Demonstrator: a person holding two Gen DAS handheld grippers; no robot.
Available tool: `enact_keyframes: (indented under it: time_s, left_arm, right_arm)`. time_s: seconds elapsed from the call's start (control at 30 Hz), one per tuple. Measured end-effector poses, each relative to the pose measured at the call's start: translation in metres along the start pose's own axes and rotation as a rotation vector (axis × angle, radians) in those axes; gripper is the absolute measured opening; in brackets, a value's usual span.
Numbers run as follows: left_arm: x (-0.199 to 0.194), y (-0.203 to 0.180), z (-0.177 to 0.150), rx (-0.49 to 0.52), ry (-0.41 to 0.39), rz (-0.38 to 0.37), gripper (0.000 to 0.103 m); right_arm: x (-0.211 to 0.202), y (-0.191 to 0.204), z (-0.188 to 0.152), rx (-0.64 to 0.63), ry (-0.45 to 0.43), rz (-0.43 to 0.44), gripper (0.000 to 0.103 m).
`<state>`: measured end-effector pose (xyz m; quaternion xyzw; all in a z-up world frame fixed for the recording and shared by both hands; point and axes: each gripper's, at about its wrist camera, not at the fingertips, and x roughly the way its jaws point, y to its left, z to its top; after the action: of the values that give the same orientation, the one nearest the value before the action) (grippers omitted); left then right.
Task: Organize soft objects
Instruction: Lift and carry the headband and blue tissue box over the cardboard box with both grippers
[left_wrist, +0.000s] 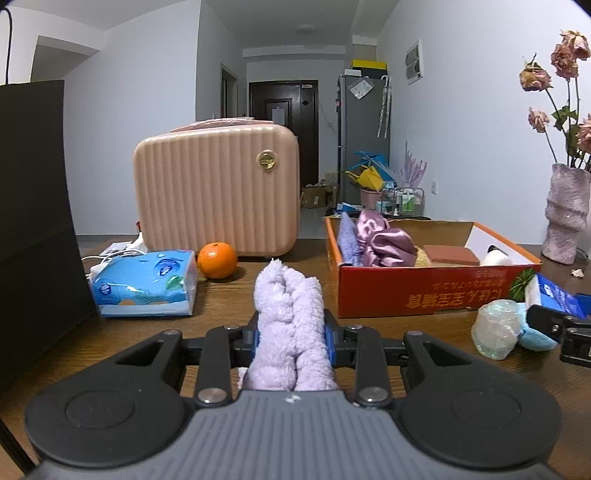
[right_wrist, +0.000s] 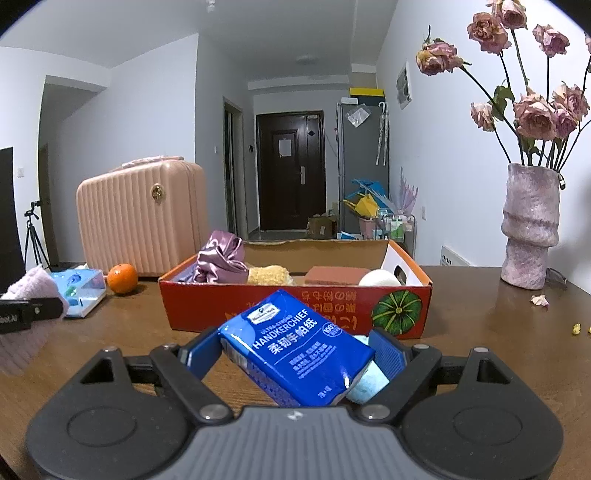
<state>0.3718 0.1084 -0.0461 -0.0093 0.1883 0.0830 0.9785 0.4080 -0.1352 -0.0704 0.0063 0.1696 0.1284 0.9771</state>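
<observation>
Broadly, a brown wooden desk (left_wrist: 229, 306) carried everything. Toward its far edge stood a ribbed pink suitcase (left_wrist: 218, 192), upright, with an orange (left_wrist: 217, 260) just in front of it and a light-blue tissue pack (left_wrist: 144, 282) beside the orange, nearer the left edge. Right of the suitcase lay an open red cardboard box (right_wrist: 295, 302), already containing a purple satin cloth (right_wrist: 221, 262), a yellow sponge (right_wrist: 269, 275), a brown block (right_wrist: 336, 275) and a white round item (right_wrist: 380, 277). A pinkish vase (right_wrist: 528, 229) of dried roses stood near the far right corner.

The left gripper (left_wrist: 291, 325) was clamped tight on a fluffy lilac towel (left_wrist: 288, 295), which stuck out ahead of the jaws above the desk's middle. The right gripper (right_wrist: 295, 350) gripped a blue handkerchief pack (right_wrist: 295, 350), tilted, just short of the box's near wall; a pale blue soft thing (right_wrist: 369, 384) showed under the pack.
</observation>
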Motion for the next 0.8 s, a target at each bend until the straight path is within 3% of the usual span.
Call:
enact_keyframes:
  time_s: [0.8]
  left_arm:
    - [0.022,-0.057,0.029,-0.012,-0.049,-0.055,0.031]
  right_arm:
    - [0.016,-0.023,0.022,0.033,-0.133,-0.014,0.086]
